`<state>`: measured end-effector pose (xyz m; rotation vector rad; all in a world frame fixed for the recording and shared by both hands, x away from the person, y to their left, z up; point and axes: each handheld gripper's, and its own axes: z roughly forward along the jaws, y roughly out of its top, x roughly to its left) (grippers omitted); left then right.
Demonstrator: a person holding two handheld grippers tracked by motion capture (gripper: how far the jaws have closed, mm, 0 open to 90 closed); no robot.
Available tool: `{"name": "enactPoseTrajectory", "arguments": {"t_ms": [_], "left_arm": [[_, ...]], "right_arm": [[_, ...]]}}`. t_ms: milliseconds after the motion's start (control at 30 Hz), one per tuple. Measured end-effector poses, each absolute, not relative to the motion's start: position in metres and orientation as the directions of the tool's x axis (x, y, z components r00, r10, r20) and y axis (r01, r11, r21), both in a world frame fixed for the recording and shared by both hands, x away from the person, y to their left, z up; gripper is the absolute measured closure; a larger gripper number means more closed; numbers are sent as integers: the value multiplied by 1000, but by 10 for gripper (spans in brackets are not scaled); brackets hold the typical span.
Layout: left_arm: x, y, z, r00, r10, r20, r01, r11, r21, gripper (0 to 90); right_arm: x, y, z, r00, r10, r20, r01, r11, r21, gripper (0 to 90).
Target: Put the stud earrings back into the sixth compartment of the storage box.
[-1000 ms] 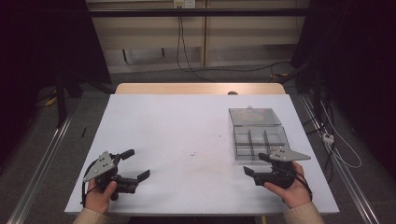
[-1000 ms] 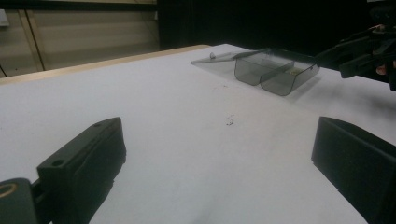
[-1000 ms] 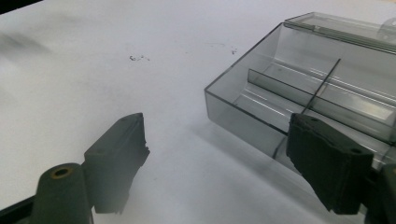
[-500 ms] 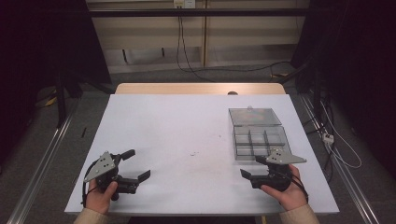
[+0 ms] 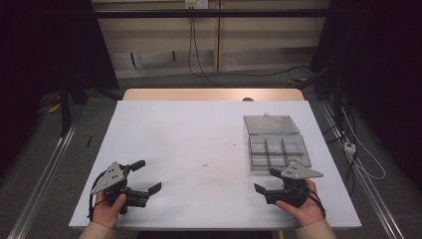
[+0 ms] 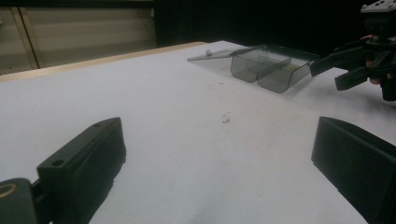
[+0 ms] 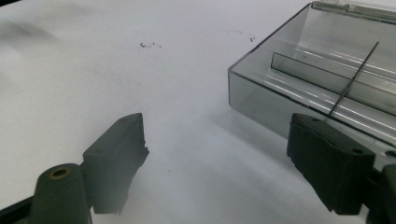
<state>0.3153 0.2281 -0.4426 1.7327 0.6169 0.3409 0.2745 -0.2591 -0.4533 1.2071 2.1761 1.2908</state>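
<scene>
A clear grey plastic compartment box point(image 5: 278, 149) lies on the right of the white table point(image 5: 199, 134), its lid point(image 5: 271, 124) folded open behind it. My right gripper point(image 5: 266, 180) rests just in front of the box's near edge, open and holding nothing. In the right gripper view the gripper point(image 7: 219, 158) has bare table between its jaws and the box point(image 7: 327, 84) just ahead to the right. My left gripper point(image 5: 147, 175) sits open at the front left. In its own view the gripper point(image 6: 219, 172) faces the box point(image 6: 271, 65) and the right gripper point(image 6: 364, 60).
Small dark specks point(image 5: 206, 163) mark the table's middle. A wooden strip point(image 5: 209, 94) runs along the far edge with a small pale object point(image 5: 247, 99) on it. Cables point(image 5: 358, 154) lie on the floor to the right.
My right gripper has slid slightly left and toward the front edge, away from the box. The left gripper has stayed put.
</scene>
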Motion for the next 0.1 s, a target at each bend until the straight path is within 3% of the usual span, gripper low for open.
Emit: {"name": "enactPoseTrajectory", "arguments": {"t_ms": [100], "left_arm": [[316, 228, -443, 817, 567, -102, 224, -150, 963, 27]], "right_arm": [[274, -261, -456, -579, 805, 130, 504, 228, 833, 190]]}}
